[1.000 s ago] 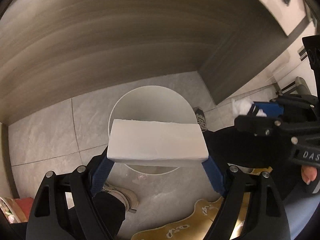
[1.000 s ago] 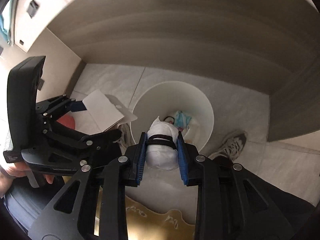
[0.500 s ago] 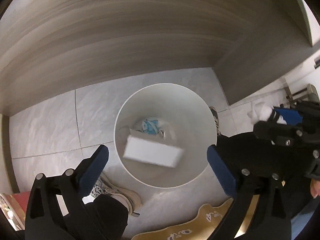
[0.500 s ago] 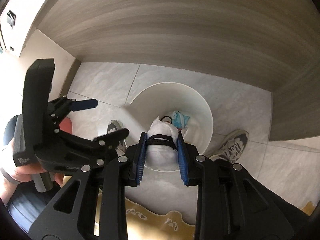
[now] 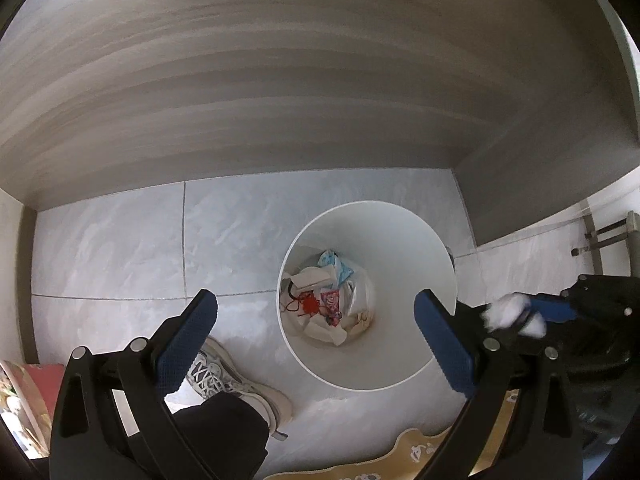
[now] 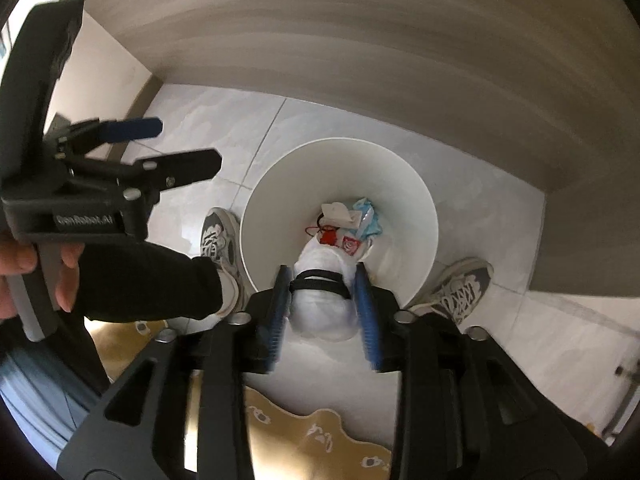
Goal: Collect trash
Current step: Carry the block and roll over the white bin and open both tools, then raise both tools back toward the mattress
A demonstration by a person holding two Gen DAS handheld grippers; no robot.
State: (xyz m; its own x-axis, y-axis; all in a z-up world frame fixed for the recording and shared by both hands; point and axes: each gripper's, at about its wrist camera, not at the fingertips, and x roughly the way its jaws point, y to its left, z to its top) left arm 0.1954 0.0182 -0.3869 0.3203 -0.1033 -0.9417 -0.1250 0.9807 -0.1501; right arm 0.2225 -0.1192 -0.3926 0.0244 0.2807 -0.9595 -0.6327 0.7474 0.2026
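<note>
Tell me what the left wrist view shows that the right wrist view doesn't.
Only the left wrist view: the left gripper, wide open and empty, and a red box at the left edge. Only the right wrist view: the right shoe and a hand on the left gripper's handle. Both: the bin with trash, and the white wad between the right gripper's just-opening jaws.

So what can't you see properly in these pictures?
- Bottom of the white bin: in the right wrist view the white bundle covers part of the trash.
- Whether the right gripper pads touch that bundle: blurred there.
- Pictures on the red wrappers: too small.
- Yellow mat: cut off by the gripper arms and the frame edge.
</note>
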